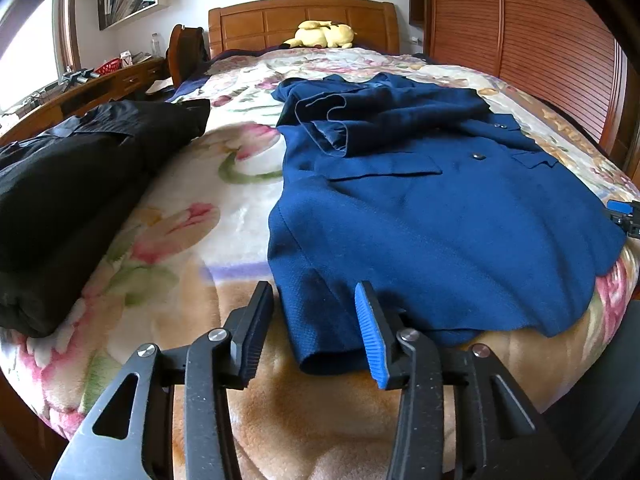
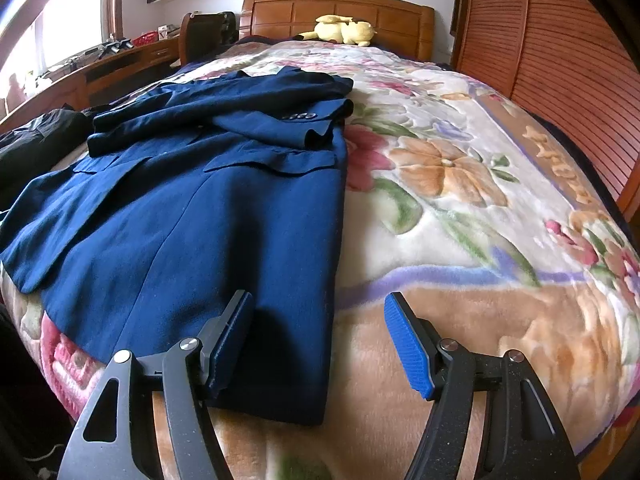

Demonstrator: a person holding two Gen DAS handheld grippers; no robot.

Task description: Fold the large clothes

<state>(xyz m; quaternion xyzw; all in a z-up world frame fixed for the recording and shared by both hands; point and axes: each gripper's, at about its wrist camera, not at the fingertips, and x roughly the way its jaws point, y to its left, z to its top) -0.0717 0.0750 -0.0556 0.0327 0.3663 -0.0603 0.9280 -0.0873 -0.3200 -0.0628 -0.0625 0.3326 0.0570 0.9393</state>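
We see 1 bed covered by 1 floral blanket [image 1: 192, 216] filling most of both views, with 1 wooden headboard [image 1: 304, 20] at the top centre. On it lies 1 blue jacket [image 1: 420, 216]: right of centre in the left wrist view, left of centre in the right wrist view, its 2 sleeves folded across the chest and 2 pocket flaps showing. We count 1 pile of black clothes [image 1: 68, 192] at the left edge of the left wrist view and 1 yellow plush toy [image 1: 324, 34] against the headboard. At the bottom of each view we have 1 claw. The left gripper [image 1: 316, 328] stands released, its 2 fingers straddling the jacket's near hem corner without pressing it. The right gripper [image 2: 320, 344] is also released, wider apart, the opposite hem corner lying between its 2 fingers.
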